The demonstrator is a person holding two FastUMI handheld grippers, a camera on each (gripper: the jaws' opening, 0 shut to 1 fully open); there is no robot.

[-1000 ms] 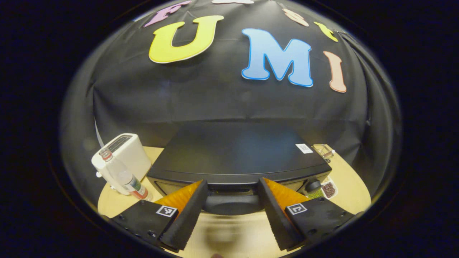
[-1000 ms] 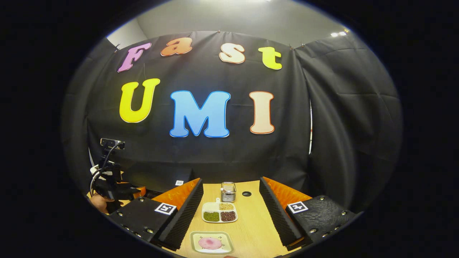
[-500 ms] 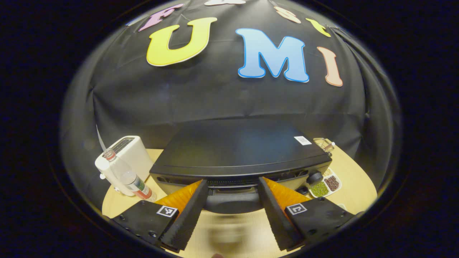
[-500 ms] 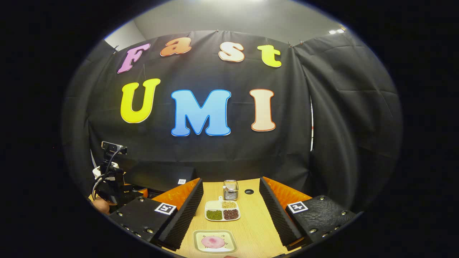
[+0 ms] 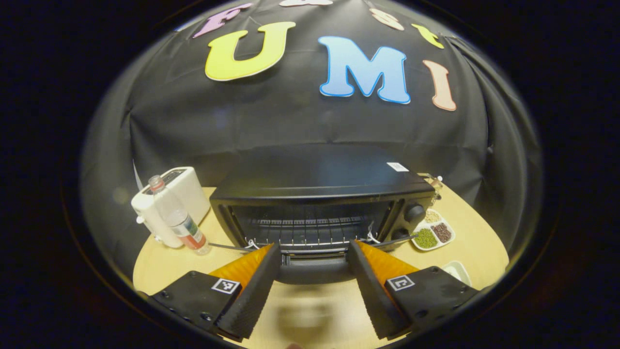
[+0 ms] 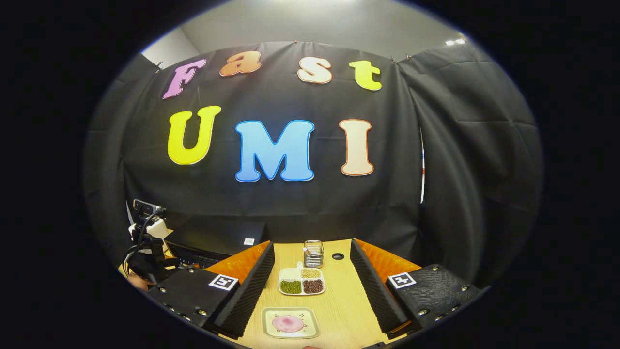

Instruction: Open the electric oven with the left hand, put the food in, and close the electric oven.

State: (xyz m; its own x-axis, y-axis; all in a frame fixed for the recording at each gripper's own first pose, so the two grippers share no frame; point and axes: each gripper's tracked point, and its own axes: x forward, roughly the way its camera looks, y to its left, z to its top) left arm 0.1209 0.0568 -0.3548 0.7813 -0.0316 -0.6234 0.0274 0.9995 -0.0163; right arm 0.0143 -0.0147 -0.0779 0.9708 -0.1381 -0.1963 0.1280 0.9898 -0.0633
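In the left gripper view the left gripper (image 5: 314, 283) has its jaws spread, and the oven door's handle (image 5: 314, 270) lies between the fingers; whether they touch it cannot be told. Beyond it the electric oven (image 5: 319, 194) stands open near the table's (image 5: 160, 261) far edge, its wire rack (image 5: 305, 230) bare. A small white sticker (image 5: 397, 166) sits on its top — too small to read.

Left of the oven stand a clear bottle (image 5: 177, 220) with a coloured label, unreadable, and just behind it a white toaster (image 5: 186, 194). To the oven's right lies a divided dish (image 5: 431, 235) of beans.

In the right gripper view the right gripper (image 6: 310, 300) is wide open over the table's near edge, and between its fingers sits a white plate (image 6: 290, 323) with the pink food (image 6: 287, 323). Farther on come the divided dish, then a small metal holder (image 6: 314, 254) — and far left, a hand (image 6: 135, 281).
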